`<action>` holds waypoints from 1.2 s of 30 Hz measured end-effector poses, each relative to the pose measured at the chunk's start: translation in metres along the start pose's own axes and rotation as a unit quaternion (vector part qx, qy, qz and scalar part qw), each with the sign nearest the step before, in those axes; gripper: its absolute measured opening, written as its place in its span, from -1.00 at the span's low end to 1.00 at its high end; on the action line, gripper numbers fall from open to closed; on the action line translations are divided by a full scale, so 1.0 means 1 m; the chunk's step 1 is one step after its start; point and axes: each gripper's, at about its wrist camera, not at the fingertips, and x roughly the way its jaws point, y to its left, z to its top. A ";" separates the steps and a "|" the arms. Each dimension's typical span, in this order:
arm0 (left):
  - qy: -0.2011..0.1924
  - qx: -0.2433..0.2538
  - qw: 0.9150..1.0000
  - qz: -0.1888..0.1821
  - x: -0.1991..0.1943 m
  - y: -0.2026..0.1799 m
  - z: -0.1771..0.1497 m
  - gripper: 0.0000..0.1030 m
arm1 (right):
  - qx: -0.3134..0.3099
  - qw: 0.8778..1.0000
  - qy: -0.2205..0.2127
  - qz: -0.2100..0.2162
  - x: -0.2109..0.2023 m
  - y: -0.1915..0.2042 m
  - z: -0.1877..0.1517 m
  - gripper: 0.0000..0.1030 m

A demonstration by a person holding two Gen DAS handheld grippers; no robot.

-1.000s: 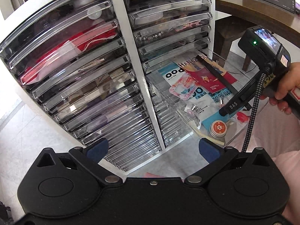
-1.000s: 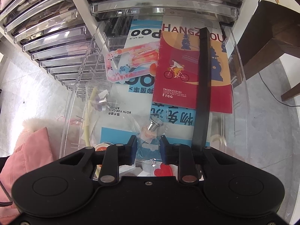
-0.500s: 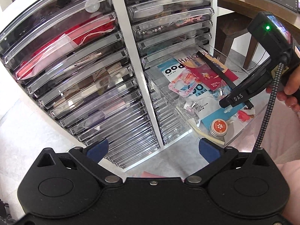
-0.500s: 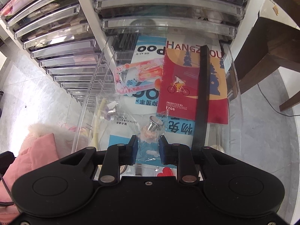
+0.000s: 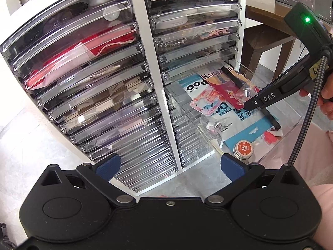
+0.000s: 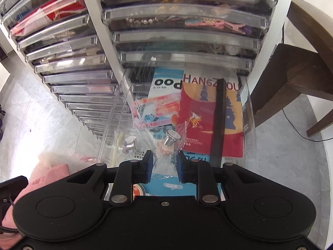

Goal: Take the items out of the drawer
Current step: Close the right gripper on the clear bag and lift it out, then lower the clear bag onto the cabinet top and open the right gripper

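A clear drawer stands pulled out of the right column of a white cabinet. My right gripper is shut on a clear plastic packet that holds a silver knob and a pink flower. In the left wrist view, the right gripper holds the packet lifted above the drawer. Still lying inside are a red Hangzhou booklet, a black strip, a pink sticker frame, a second knob packet and an orange tin. My left gripper hangs open in front of the cabinet, holding nothing.
Several shut clear drawers fill both cabinet columns. A dark wooden table with its leg stands to the right of the drawer. A person's hand holds the right gripper. Pink fabric lies at the lower left. The floor is grey tile.
My right gripper has risen from the drawer floor with the knob packet pinched in it. The left gripper has drawn back and upward, so more upper drawers show.
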 end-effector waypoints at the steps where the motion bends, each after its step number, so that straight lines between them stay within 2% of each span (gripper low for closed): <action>1: -0.002 -0.003 1.000 -0.001 -0.001 0.001 0.000 1.00 | -0.001 1.000 -0.004 -0.001 -0.003 0.000 0.001 -0.52; 14: -0.010 -0.036 0.999 0.000 -0.003 0.011 -0.002 1.00 | -0.015 0.997 -0.071 0.012 -0.049 0.008 0.027 -0.52; 25: -0.031 -0.068 0.997 0.001 -0.011 0.021 -0.001 1.00 | -0.041 0.991 -0.129 0.003 -0.085 0.016 0.052 -0.52; 31: -0.047 -0.127 0.991 0.014 -0.025 0.039 0.005 1.00 | -0.052 0.985 -0.162 0.015 -0.109 0.021 0.071 -0.52; 36: -0.079 -0.187 0.979 0.010 -0.048 0.060 0.010 1.00 | -0.076 0.974 -0.212 0.017 -0.139 0.030 0.094 -0.52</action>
